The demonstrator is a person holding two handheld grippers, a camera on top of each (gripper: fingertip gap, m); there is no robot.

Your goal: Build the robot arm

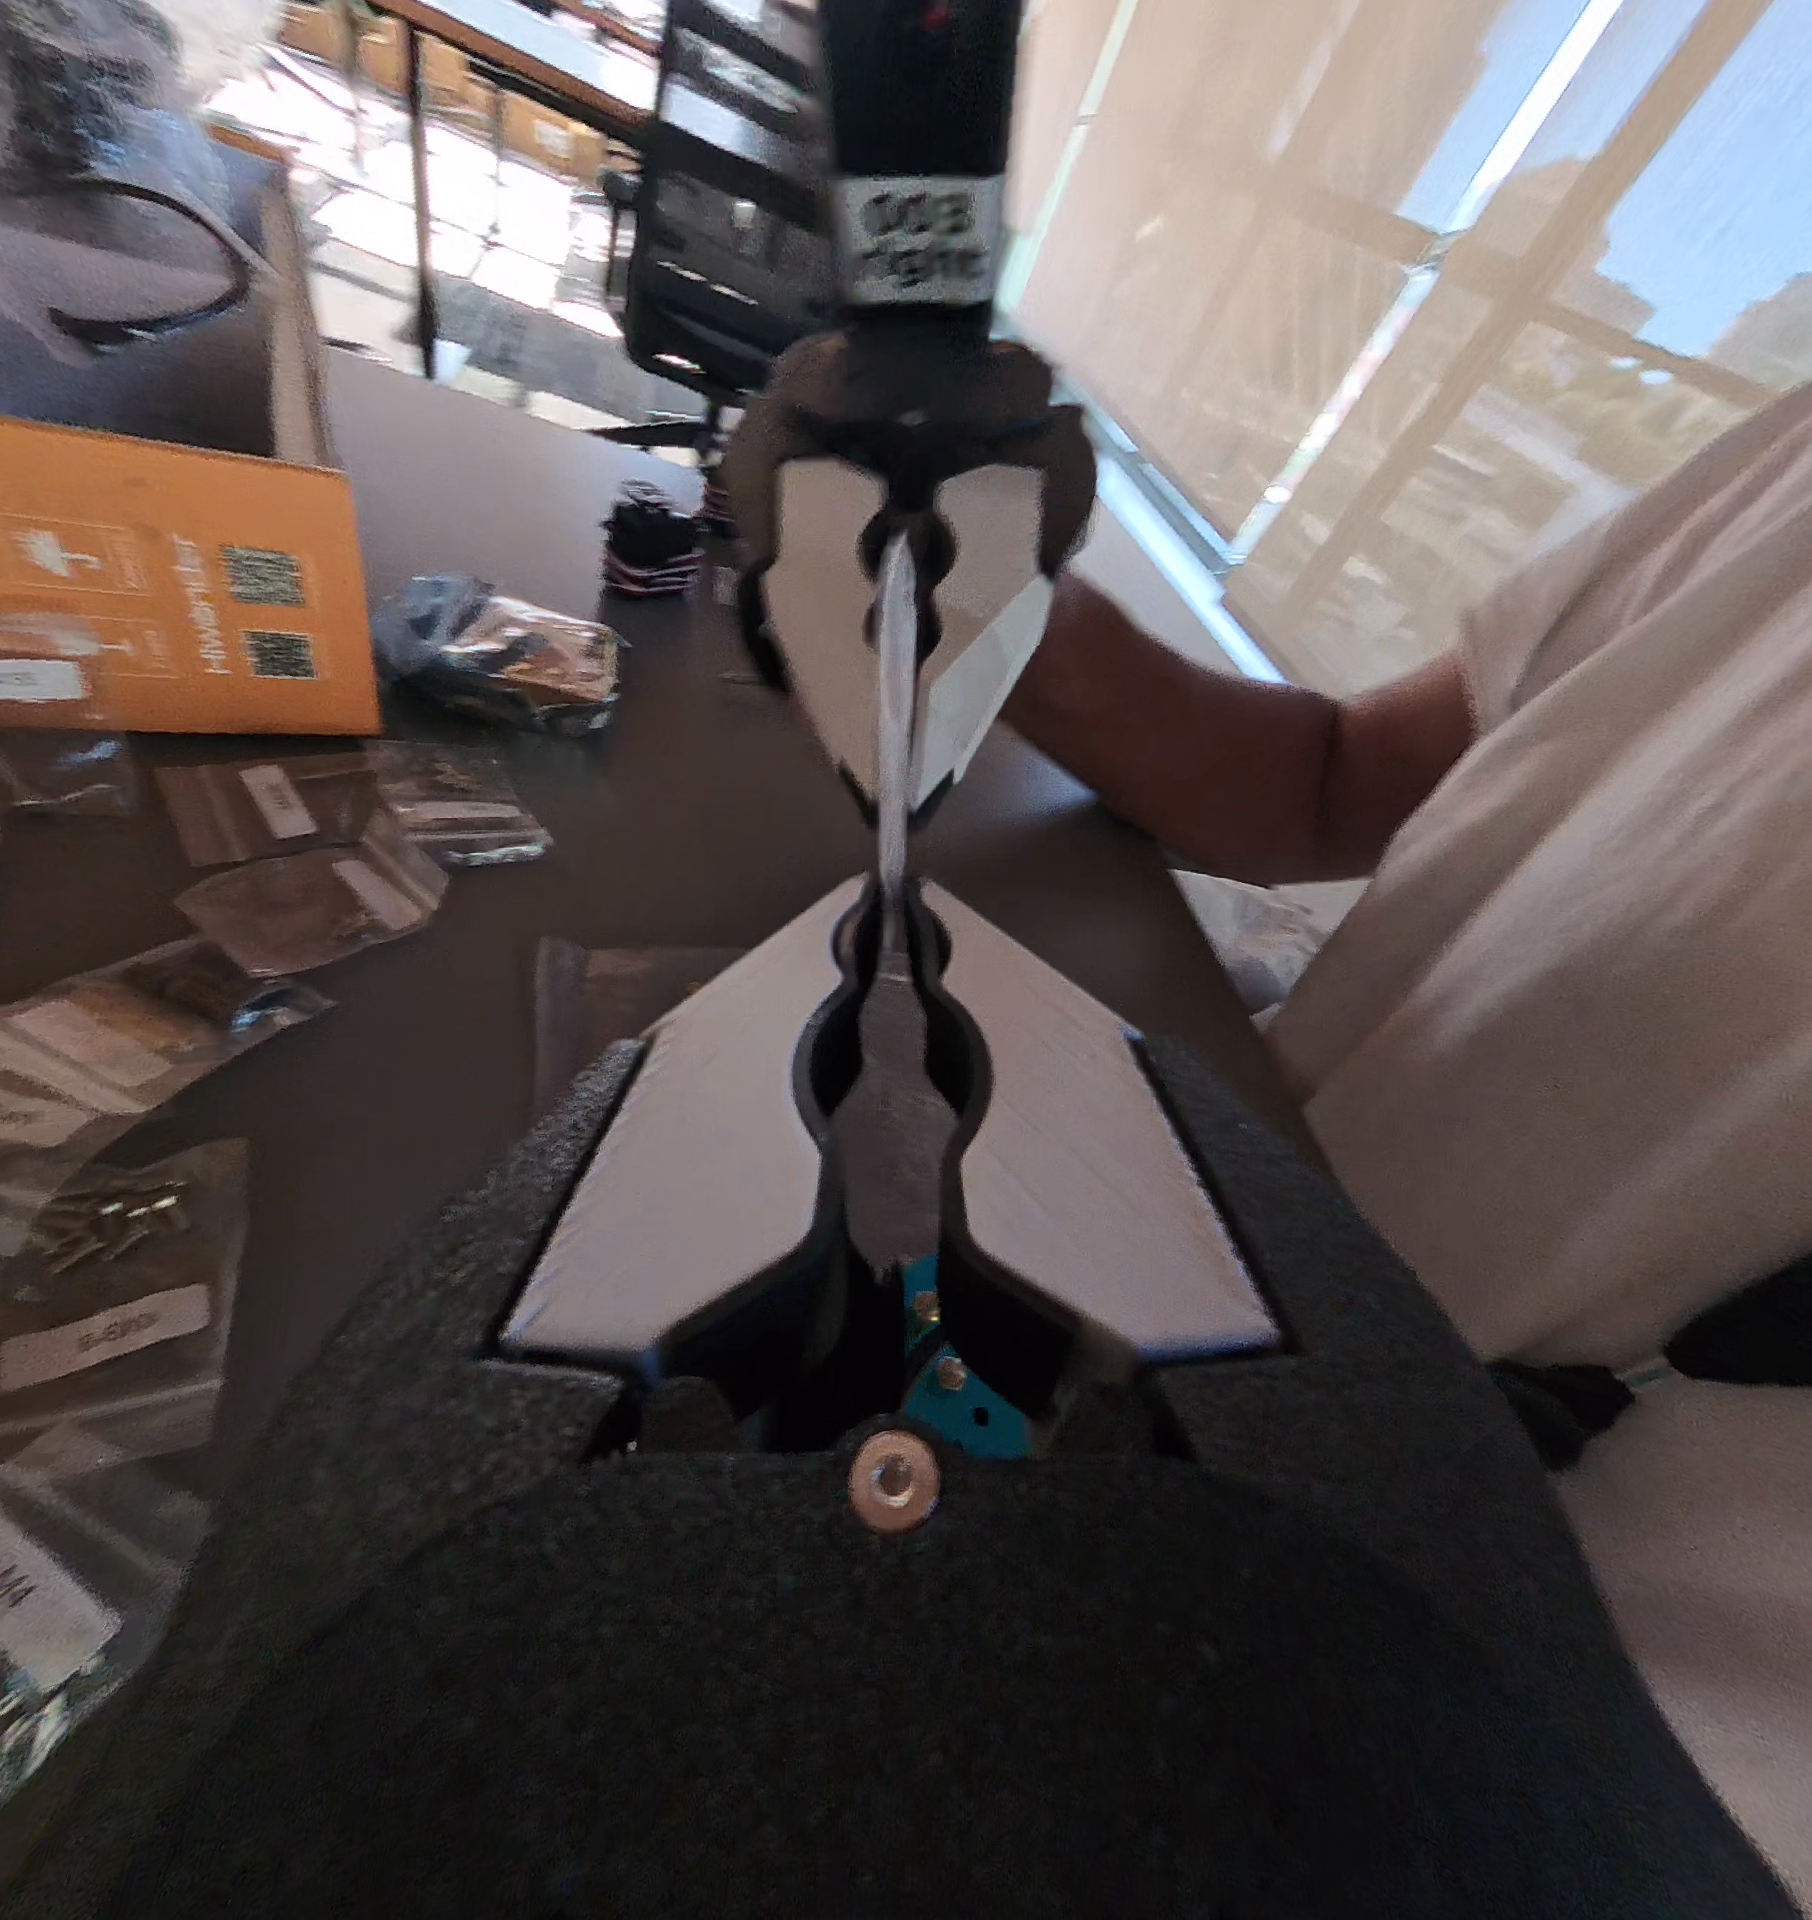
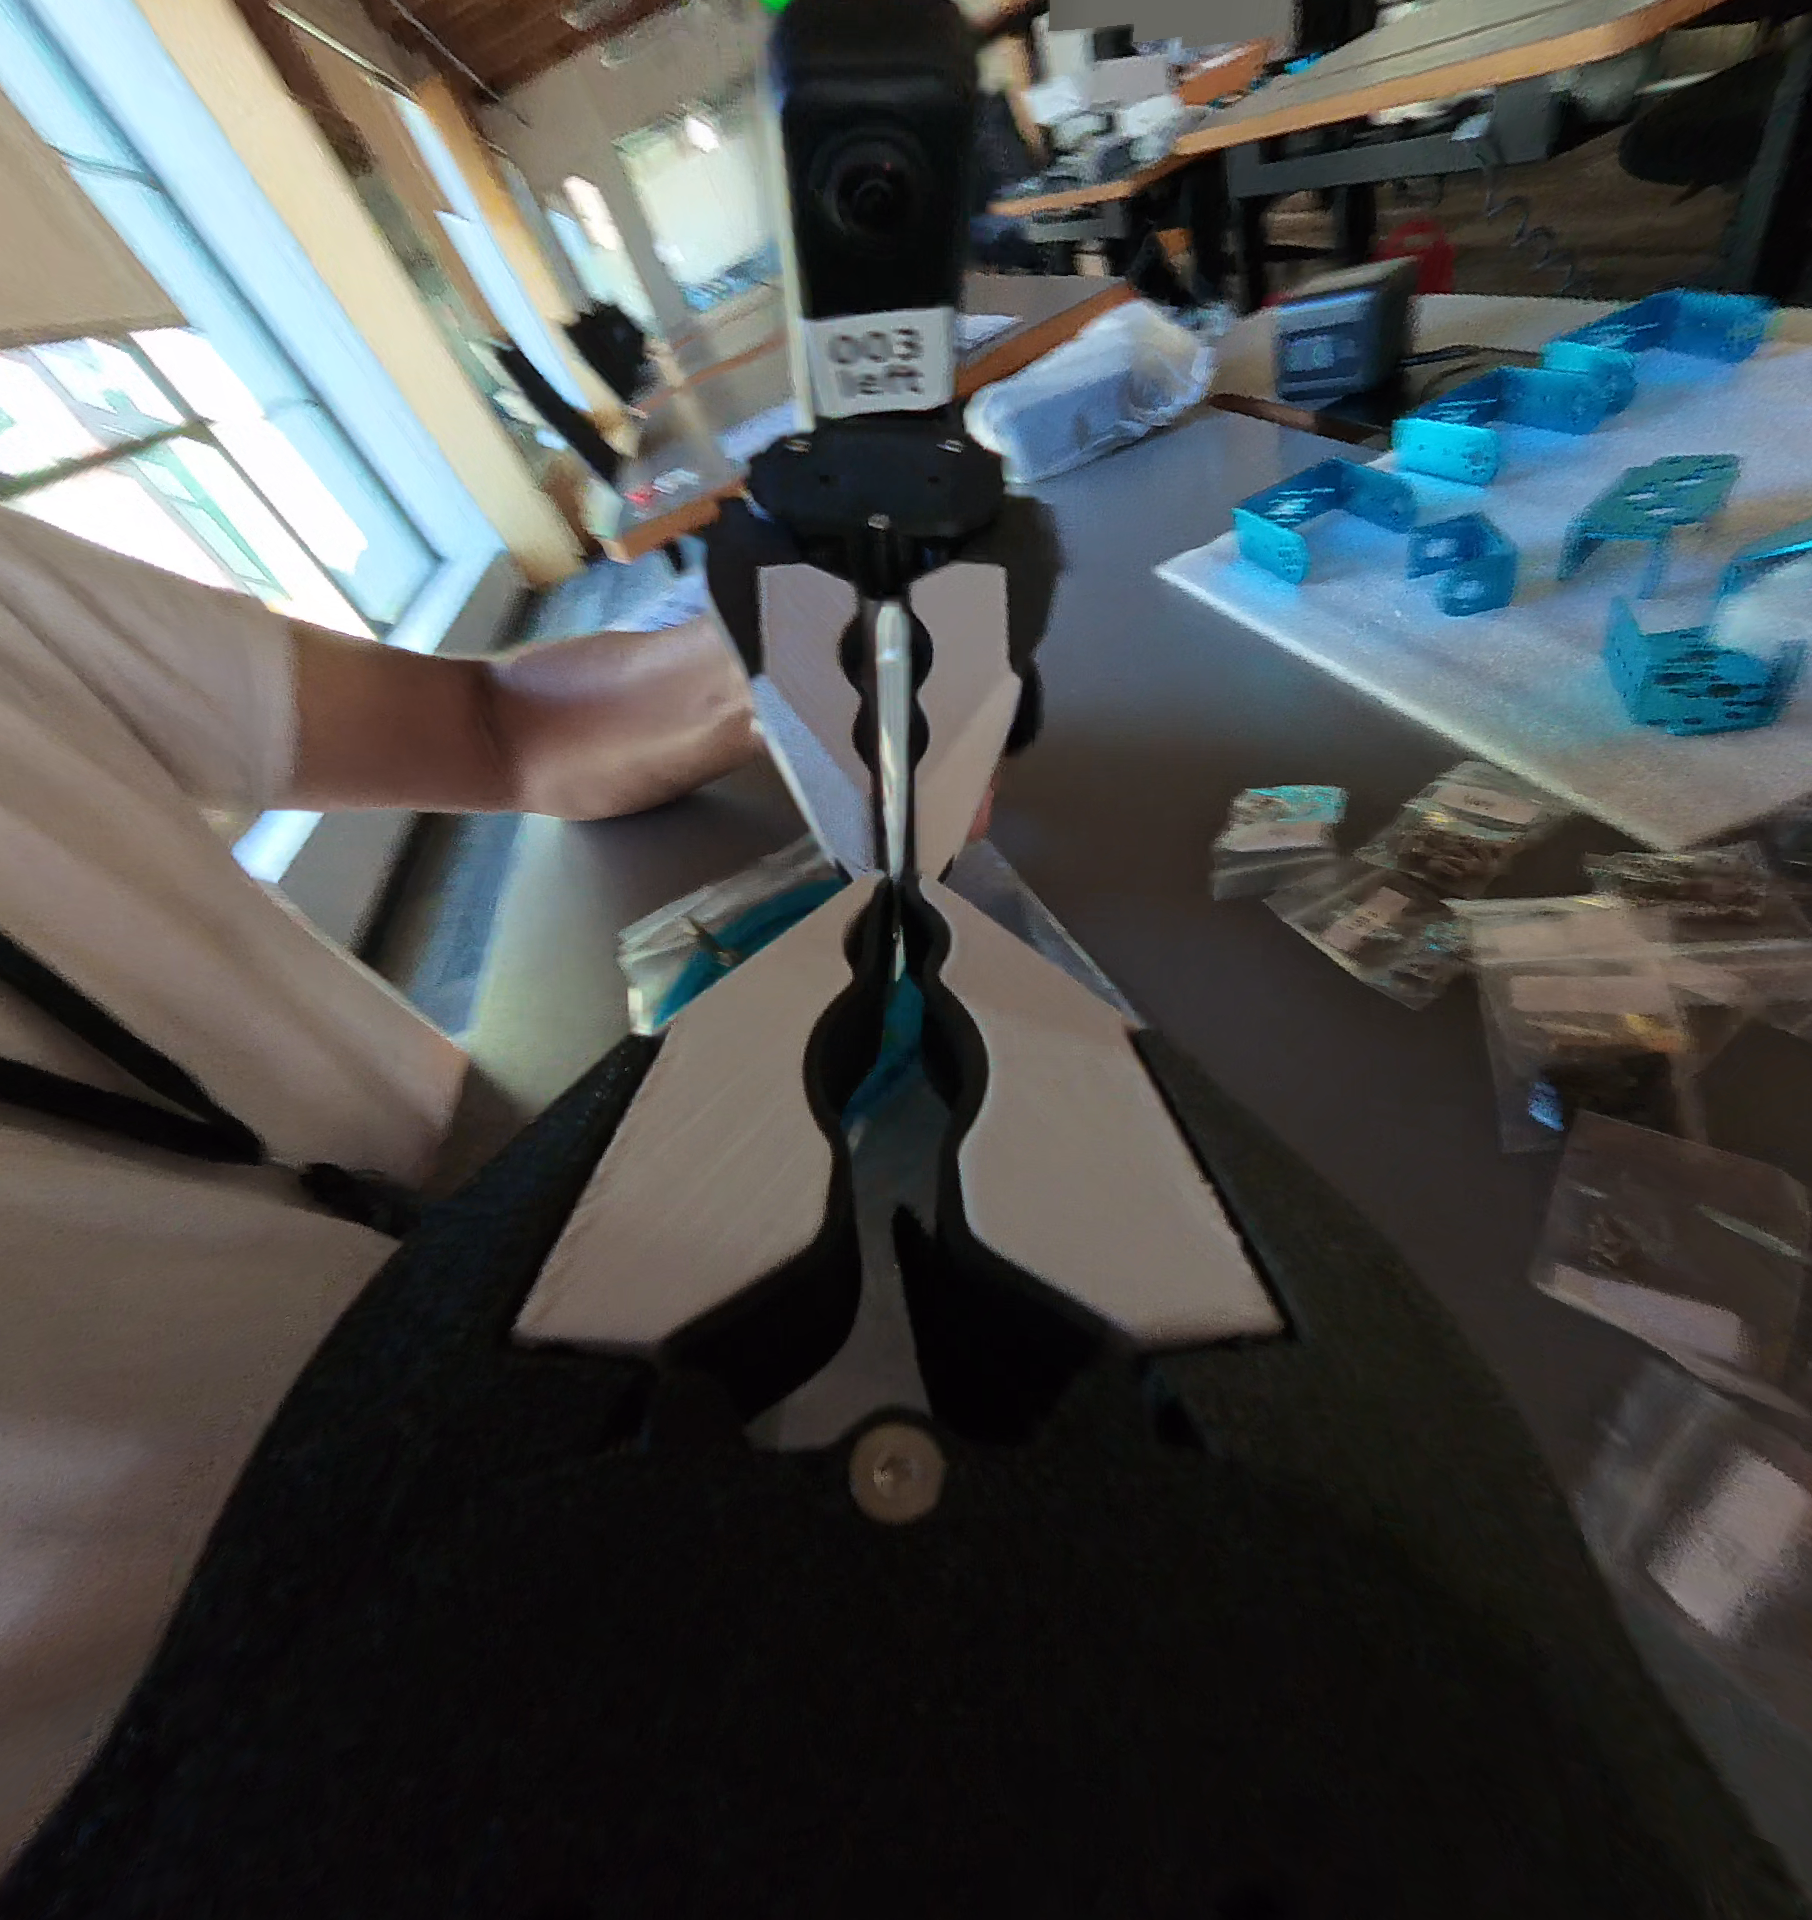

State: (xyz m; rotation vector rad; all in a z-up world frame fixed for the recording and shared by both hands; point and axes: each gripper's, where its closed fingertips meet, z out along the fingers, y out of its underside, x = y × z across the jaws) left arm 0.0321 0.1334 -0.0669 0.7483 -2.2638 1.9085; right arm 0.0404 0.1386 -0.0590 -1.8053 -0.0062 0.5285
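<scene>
My two grippers meet tip to tip above a dark table point(image 1: 673, 831). My left gripper point(image 1: 889, 896) is shut on the edge of a thin clear plastic bag point(image 1: 897, 675), seen edge-on as a pale strip. My right gripper point(image 2: 894, 896) is shut on the same bag point(image 2: 889, 717) from the other side. Each gripper shows facing the other: the right one in the left wrist view point(image 1: 897, 816), the left one in the right wrist view point(image 2: 889, 860). A teal metal part with brass screws point(image 1: 933, 1351) hangs in the bag below the fingers, and it also shows in the right wrist view point(image 2: 886, 1039).
An orange box point(image 1: 154, 582) and several small clear bags of screws point(image 1: 102, 1226) lie on the table. A white foam sheet point(image 2: 1660, 748) bears several blue metal brackets point(image 2: 1317, 509), with more small bags point(image 2: 1453, 914) beside it. A person's forearm point(image 2: 590, 727) and pale shirt are close by. My left and right fingertips are right by each other.
</scene>
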